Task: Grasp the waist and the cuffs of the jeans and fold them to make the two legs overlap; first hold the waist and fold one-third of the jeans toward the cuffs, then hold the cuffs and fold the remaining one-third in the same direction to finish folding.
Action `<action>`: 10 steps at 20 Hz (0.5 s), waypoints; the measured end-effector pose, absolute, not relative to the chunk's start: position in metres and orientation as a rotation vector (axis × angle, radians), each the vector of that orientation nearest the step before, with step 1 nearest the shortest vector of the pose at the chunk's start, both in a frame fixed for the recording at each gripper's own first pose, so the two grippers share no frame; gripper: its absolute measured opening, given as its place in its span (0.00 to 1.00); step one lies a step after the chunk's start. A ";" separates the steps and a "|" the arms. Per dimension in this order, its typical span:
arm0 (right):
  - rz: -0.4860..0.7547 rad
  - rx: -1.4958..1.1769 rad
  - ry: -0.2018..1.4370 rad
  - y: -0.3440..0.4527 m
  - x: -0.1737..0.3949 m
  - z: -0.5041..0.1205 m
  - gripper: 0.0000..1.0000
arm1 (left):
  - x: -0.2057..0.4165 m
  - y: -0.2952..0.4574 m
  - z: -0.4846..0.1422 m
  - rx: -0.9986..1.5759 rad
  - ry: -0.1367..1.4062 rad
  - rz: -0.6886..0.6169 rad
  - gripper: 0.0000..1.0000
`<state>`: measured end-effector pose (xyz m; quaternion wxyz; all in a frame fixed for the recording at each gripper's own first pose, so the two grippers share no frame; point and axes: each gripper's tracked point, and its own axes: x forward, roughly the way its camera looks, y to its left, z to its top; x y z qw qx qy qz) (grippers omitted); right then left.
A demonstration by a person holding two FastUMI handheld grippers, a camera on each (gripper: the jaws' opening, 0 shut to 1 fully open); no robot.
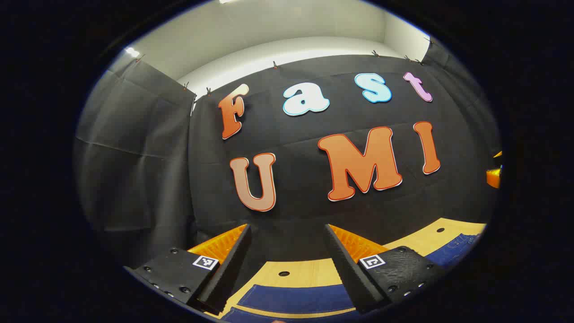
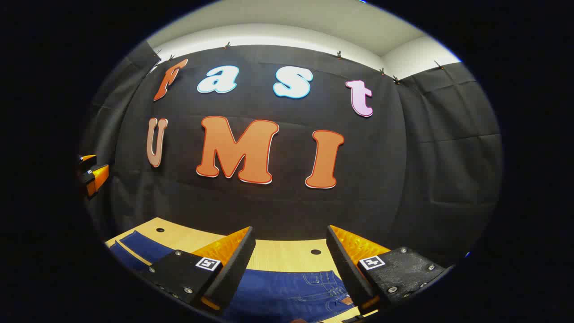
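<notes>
The left gripper (image 1: 287,260) hangs above the near edge of the table (image 1: 309,271) with its fingers (image 1: 231,264) spread wide and nothing between them, pointed toward the black cloth wall (image 1: 148,148). Below it the jeans (image 1: 296,298) lie flat on the light wooden top, one dark blue leg running across under the fingers and a stitched part reaching off to the right. The right gripper (image 2: 290,262) is likewise wide apart and empty, raised over the waist end of the jeans (image 2: 287,287), where pocket stitching and seams show between its fingers (image 2: 233,269); more of the denim stretches off to the left along the table (image 2: 278,255). At the far left edge of the right gripper view the other gripper appears small against the wall (image 2: 444,148)
</notes>
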<state>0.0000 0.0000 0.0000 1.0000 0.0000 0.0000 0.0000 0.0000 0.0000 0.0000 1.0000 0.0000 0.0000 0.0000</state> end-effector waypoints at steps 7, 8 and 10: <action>0.053 0.036 0.000 0.026 0.007 0.004 0.96 | -0.001 -0.033 -0.004 -0.053 0.012 -0.067 1.00; 0.067 0.033 -0.004 0.032 0.006 0.004 0.96 | 0.000 -0.037 -0.004 -0.053 0.012 -0.076 0.99; 0.094 0.033 -0.015 0.043 0.005 0.007 0.96 | 0.002 -0.039 -0.004 -0.052 0.009 -0.081 1.00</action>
